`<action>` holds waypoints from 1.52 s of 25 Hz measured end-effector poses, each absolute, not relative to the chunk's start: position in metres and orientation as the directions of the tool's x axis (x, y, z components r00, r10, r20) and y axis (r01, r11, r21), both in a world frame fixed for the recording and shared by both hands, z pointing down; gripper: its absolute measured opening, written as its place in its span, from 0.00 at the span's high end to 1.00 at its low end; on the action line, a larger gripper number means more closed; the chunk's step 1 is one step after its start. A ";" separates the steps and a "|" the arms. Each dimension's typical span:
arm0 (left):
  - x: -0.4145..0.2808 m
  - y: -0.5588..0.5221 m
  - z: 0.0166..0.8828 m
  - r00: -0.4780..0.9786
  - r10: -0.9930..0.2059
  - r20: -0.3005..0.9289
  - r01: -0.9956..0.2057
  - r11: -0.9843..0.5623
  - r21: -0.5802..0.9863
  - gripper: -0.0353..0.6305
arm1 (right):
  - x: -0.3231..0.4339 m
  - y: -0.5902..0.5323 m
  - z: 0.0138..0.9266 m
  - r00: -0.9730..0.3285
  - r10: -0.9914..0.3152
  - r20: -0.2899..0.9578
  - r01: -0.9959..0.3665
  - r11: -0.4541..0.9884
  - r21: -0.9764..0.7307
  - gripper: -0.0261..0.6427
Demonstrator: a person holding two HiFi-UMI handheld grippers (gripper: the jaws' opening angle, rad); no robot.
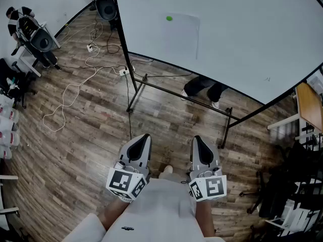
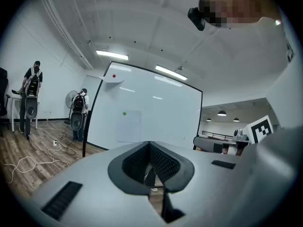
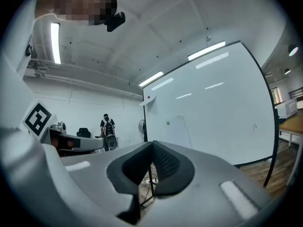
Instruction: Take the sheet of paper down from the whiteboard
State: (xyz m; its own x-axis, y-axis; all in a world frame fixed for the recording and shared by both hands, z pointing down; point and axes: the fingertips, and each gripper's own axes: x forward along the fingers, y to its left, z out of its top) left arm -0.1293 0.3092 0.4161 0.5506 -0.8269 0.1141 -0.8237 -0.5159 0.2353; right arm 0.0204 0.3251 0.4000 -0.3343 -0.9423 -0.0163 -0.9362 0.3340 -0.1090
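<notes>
Two grippers, left (image 1: 143, 141) and right (image 1: 199, 143), sit side by side, each with its jaws pressed together on nothing. Wood floor (image 1: 91, 135) stretches ahead to the whiteboard (image 1: 252, 39) stand. The paper (image 1: 180, 37) hangs near the board's left edge under a green magnet (image 1: 169, 18), well apart from both grippers.

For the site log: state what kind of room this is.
Probably an office or lab workspace. A large freestanding whiteboard carries a sheet of paper, loose cables trail across the wood-pattern floor, and strip lights run along the ceiling.
</notes>
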 end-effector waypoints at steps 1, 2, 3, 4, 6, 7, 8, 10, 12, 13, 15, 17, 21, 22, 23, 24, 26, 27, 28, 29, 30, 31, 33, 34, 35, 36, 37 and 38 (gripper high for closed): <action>-0.126 0.308 0.415 0.548 -0.829 0.113 -0.826 -0.514 0.233 0.94 | 0.022 0.323 0.398 -0.341 -0.940 -0.019 -0.934 0.341 -0.107 0.96; -0.123 0.307 0.413 0.546 -0.830 0.113 -0.827 -0.513 0.230 0.94 | 0.023 0.322 0.397 -0.348 -0.937 -0.022 -0.932 0.348 -0.105 0.96; -0.120 0.307 0.411 0.547 -0.830 0.112 -0.827 -0.515 0.226 0.94 | 0.025 0.321 0.396 -0.353 -0.935 -0.024 -0.930 0.353 -0.104 0.96; -0.116 0.307 0.409 0.549 -0.828 0.111 -0.826 -0.518 0.222 0.94 | 0.027 0.320 0.395 -0.357 -0.934 -0.025 -0.928 0.357 -0.103 0.96; -0.109 0.307 0.407 0.552 -0.827 0.107 -0.825 -0.523 0.215 0.94 | 0.031 0.319 0.396 -0.364 -0.931 -0.025 -0.926 0.364 -0.102 0.96; -0.106 0.307 0.408 0.551 -0.828 0.105 -0.825 -0.523 0.212 0.94 | 0.034 0.319 0.396 -0.366 -0.930 -0.028 -0.924 0.367 -0.106 0.96; -0.103 0.307 0.408 0.550 -0.829 0.103 -0.827 -0.522 0.209 0.94 | 0.037 0.318 0.396 -0.368 -0.929 -0.035 -0.922 0.370 -0.115 0.96; -0.097 0.306 0.407 0.548 -0.831 0.100 -0.829 -0.522 0.200 0.94 | 0.046 0.317 0.394 -0.366 -0.929 -0.058 -0.917 0.371 -0.148 0.96; -0.090 0.307 0.406 0.548 -0.831 0.094 -0.829 -0.525 0.193 0.94 | 0.055 0.317 0.395 -0.364 -0.929 -0.072 -0.914 0.371 -0.165 0.96; -0.086 0.306 0.407 0.548 -0.831 0.093 -0.829 -0.525 0.191 0.94 | 0.060 0.317 0.397 -0.361 -0.930 -0.072 -0.916 0.368 -0.158 0.96; -0.079 0.305 0.413 0.545 -0.832 0.099 -0.831 -0.522 0.191 0.94 | 0.067 0.314 0.402 -0.355 -0.932 -0.070 -0.922 0.362 -0.139 0.96; -0.073 0.303 0.420 0.541 -0.834 0.114 -0.835 -0.515 0.192 0.94 | 0.073 0.313 0.406 -0.356 -0.932 -0.068 -0.922 0.362 -0.138 0.96; -0.065 0.290 0.419 0.536 -0.835 0.122 -0.839 -0.511 0.187 0.94 | 0.081 0.303 0.411 -0.365 -0.929 -0.056 -0.917 0.370 -0.149 0.96; -0.065 0.285 0.419 0.534 -0.837 0.121 -0.840 -0.509 0.187 0.94 | 0.083 0.299 0.411 -0.371 -0.927 -0.059 -0.914 0.375 -0.154 0.96; -0.064 0.280 0.418 0.532 -0.838 0.120 -0.841 -0.506 0.188 0.94 | 0.085 0.295 0.411 -0.378 -0.924 -0.062 -0.910 0.383 -0.157 0.96; -0.063 0.274 0.419 0.529 -0.840 0.121 -0.843 -0.504 0.190 0.94 | 0.086 0.290 0.411 -0.387 -0.920 -0.067 -0.906 0.392 -0.159 0.95; -0.061 0.261 0.422 0.525 -0.842 0.124 -0.845 -0.498 0.196 0.94 | 0.089 0.277 0.411 -0.402 -0.913 -0.072 -0.899 0.408 -0.160 0.94; -0.060 0.252 0.424 0.522 -0.844 0.125 -0.846 -0.494 0.201 0.94 | 0.089 0.269 0.412 -0.406 -0.911 -0.070 -0.897 0.412 -0.160 0.95; -0.061 0.243 0.426 0.520 -0.845 0.124 -0.847 -0.491 0.205 0.94 | 0.089 0.259 0.413 -0.407 -0.911 -0.067 -0.897 0.413 -0.158 0.95; -0.062 0.233 0.427 0.519 -0.846 0.124 -0.847 -0.489 0.209 0.94 | 0.089 0.248 0.414 -0.405 -0.912 -0.063 -0.899 0.410 -0.154 0.95; -0.062 0.221 0.428 0.520 -0.845 0.122 -0.846 -0.489 0.213 0.94 | 0.089 0.236 0.416 -0.401 -0.914 -0.058 -0.902 0.405 -0.147 0.95; -0.062 0.208 0.429 0.521 -0.845 0.120 -0.844 -0.490 0.216 0.94 | 0.090 0.222 0.417 -0.395 -0.917 -0.053 -0.907 0.398 -0.137 0.95; -0.062 0.176 0.429 0.522 -0.845 0.113 -0.842 -0.490 0.223 0.94 | 0.092 0.190 0.418 -0.384 -0.922 -0.044 -0.915 0.386 -0.117 0.95; -0.062 0.159 0.428 0.521 -0.847 0.109 -0.842 -0.489 0.227 0.94 | 0.093 0.173 0.417 -0.381 -0.924 -0.043 -0.917 0.383 -0.113 0.94; -0.062 0.142 0.427 0.519 -0.848 0.106 -0.843 -0.487 0.230 0.94 | 0.093 0.157 0.415 -0.380 -0.924 -0.042 -0.917 0.382 -0.111 0.94; -0.063 0.125 0.426 0.517 -0.850 0.102 -0.843 -0.485 0.231 0.94 | 0.093 0.140 0.412 -0.380 -0.924 -0.042 -0.918 0.382 -0.110 0.95; -0.064 0.107 0.423 0.517 -0.851 0.097 -0.843 -0.486 0.230 0.94 | 0.092 0.123 0.409 -0.379 -0.924 -0.042 -0.918 0.382 -0.107 0.94; -0.064 0.089 0.420 0.519 -0.850 0.093 -0.842 -0.489 0.230 0.94 | 0.091 0.106 0.407 -0.378 -0.925 -0.041 -0.919 0.380 -0.102 0.94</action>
